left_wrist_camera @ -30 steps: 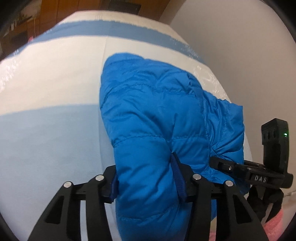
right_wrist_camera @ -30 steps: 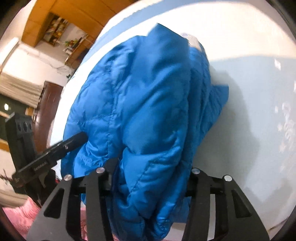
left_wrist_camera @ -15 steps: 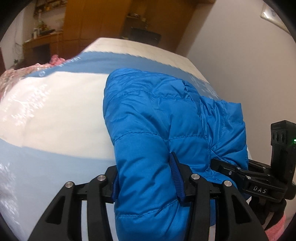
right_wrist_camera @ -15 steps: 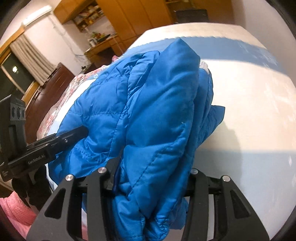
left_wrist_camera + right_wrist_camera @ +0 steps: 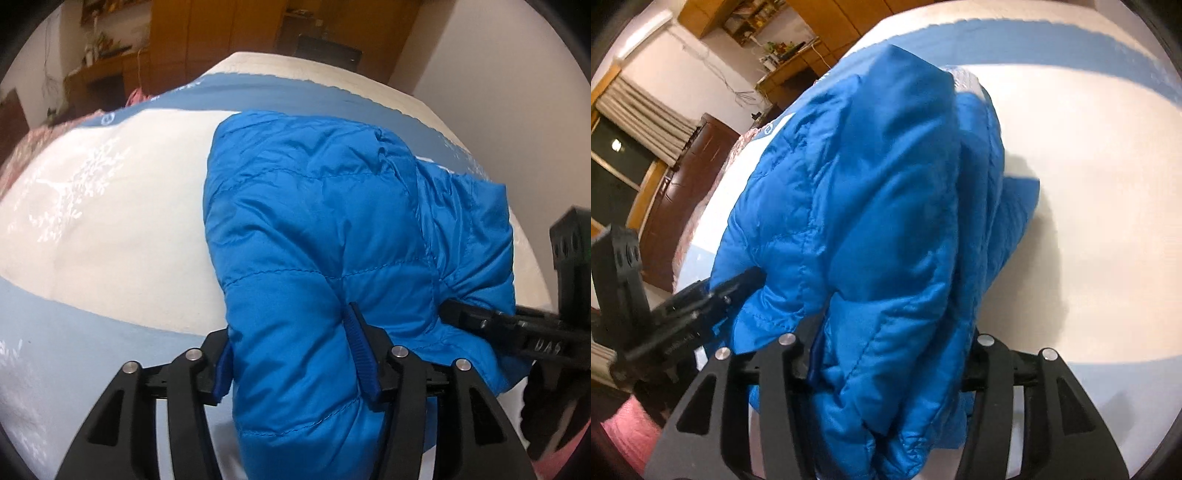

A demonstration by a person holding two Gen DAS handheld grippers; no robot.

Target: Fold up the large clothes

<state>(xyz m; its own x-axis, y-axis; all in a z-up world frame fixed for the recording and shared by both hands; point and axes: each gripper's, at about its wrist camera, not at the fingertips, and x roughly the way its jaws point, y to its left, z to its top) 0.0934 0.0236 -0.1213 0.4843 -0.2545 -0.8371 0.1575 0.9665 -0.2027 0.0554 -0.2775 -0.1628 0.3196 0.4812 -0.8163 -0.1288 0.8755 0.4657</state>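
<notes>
Handling the blue puffer jacket as soft, bulky, slippery: my left hand-held gripper and right hand-held gripper, jaws just widening, pinch its folded edge.

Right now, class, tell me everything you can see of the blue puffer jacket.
The blue puffer jacket is bright blue, quilted with stitched seams, of smooth, slightly shiny fabric. It lies folded into a thick bundle on the blue-and-white striped bedspread, its near edge bunched up. The left gripper and the right gripper each have a padded fold between their pads; their jaws have just been opening, and the fabric fills both gaps.
</notes>
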